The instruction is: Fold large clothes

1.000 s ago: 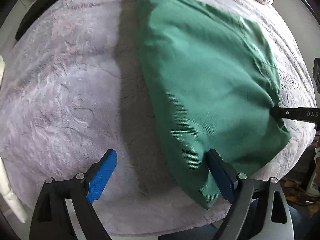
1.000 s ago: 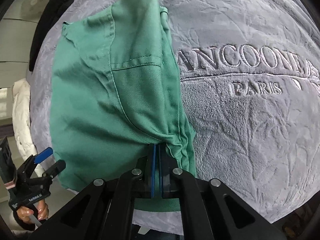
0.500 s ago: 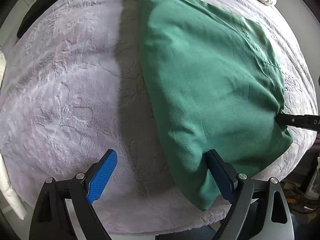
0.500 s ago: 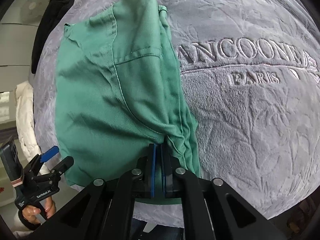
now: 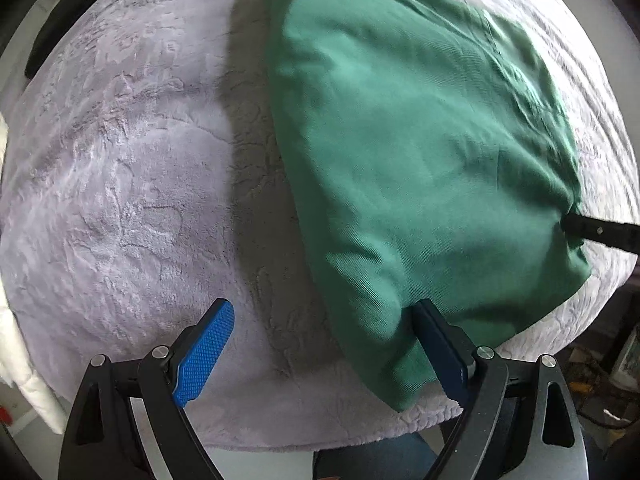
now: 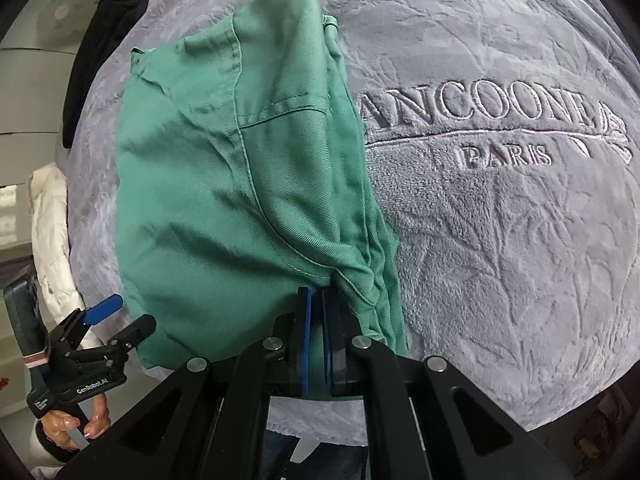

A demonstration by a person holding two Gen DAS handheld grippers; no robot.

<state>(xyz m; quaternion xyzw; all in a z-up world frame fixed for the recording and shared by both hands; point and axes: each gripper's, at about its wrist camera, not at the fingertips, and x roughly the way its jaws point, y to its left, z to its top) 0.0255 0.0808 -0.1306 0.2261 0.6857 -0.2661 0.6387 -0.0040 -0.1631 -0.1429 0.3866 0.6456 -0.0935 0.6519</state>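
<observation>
Green garment (image 6: 224, 184) in right claw (image 6: 316, 304), on grey blanket (image 6: 500, 240)

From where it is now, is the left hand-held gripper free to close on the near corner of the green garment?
Probably yes: the left hand-held gripper is open above the green garment, whose near corner lies partly between its fingers, nothing blocking.

Green garment (image 5: 420, 152) on pale grey-lilac plush blanket (image 5: 132, 184).
Garment plain green twill with matching stitching; blanket embossed with a leaf pattern and raised tone-on-tone lettering (image 6: 492, 108). Left gripper (image 5: 322, 350) and right gripper (image 6: 317, 300) black with blue textured pads. Black cloth (image 6: 102, 44) far left; white quilted fabric (image 6: 50, 240) left.
</observation>
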